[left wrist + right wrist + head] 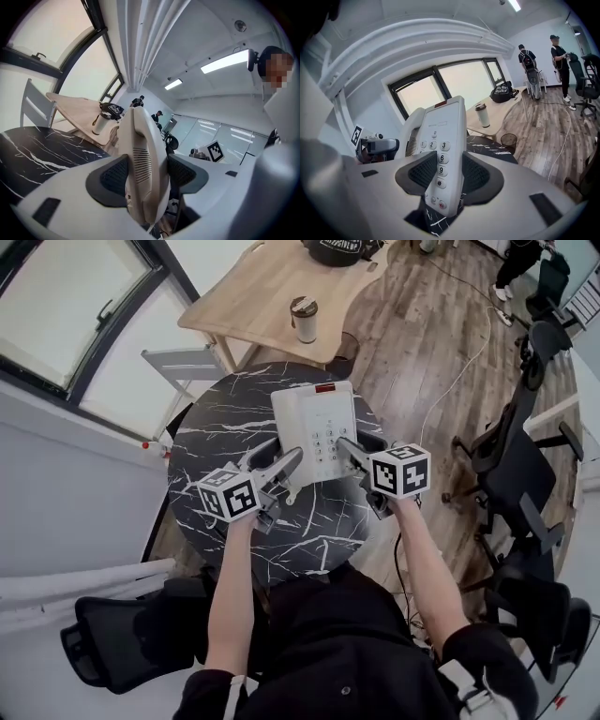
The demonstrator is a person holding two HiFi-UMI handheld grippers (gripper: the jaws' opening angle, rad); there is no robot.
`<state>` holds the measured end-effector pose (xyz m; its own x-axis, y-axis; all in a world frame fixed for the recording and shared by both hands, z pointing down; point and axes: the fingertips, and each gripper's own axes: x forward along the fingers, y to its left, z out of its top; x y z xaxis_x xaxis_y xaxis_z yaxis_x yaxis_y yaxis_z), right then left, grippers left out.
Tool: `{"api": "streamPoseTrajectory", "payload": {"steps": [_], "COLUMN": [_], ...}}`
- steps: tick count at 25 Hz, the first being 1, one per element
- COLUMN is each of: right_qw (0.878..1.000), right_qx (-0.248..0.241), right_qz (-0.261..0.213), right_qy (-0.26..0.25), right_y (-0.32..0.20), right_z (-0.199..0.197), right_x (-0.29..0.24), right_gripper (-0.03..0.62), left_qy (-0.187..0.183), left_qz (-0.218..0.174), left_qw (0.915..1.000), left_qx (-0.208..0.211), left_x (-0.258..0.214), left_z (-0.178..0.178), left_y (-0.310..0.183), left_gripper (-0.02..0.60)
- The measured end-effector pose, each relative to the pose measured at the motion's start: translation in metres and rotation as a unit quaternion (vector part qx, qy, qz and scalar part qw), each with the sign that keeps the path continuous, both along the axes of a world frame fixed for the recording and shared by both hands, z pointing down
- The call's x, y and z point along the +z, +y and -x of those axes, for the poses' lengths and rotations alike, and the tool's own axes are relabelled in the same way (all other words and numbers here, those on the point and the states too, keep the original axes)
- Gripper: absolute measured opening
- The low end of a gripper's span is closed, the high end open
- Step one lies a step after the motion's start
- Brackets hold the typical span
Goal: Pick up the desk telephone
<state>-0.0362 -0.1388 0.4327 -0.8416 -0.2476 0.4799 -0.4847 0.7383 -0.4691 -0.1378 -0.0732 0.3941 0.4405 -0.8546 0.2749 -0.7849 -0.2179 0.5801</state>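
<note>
Lift step: my left gripper (289,461) and right gripper (347,447) have jaws clamped on the white plastic desk telephone (314,418), centre frame — next, raise it level.

Head view steeply down over table (202,448), gripper views close along jaws, all sharing telephone (314,423).

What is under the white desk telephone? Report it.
The round black marble tabletop shows below the white desk telephone, gripped by left gripper and right gripper; the patch directly beneath is covered.
</note>
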Motion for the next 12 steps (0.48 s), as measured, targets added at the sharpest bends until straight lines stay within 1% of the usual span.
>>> {"api": "streamPoseTrajectory", "payload": {"steps": [5, 12], "right_qw": [1.000, 0.999], "right_qx": [-0.003, -0.007], "right_qz": [-0.020, -0.034], "right_qy": [-0.013, -0.036], "right_y": [0.001, -0.001], "right_z": [0.005, 0.013], "right_x": [-0.021, -0.046], "right_gripper": [0.184, 0.184], "left_qy": [-0.008, -0.030], "left_qz": [-0.024, -0.048], "left_qw": [0.9996, 0.9983], "left_qx": [-0.008, -0.013], "left_x": [-0.021, -0.049], "left_z": [0.004, 0.010], "left_y": [0.003, 0.003], "left_gripper": [0.281, 0.281]}}
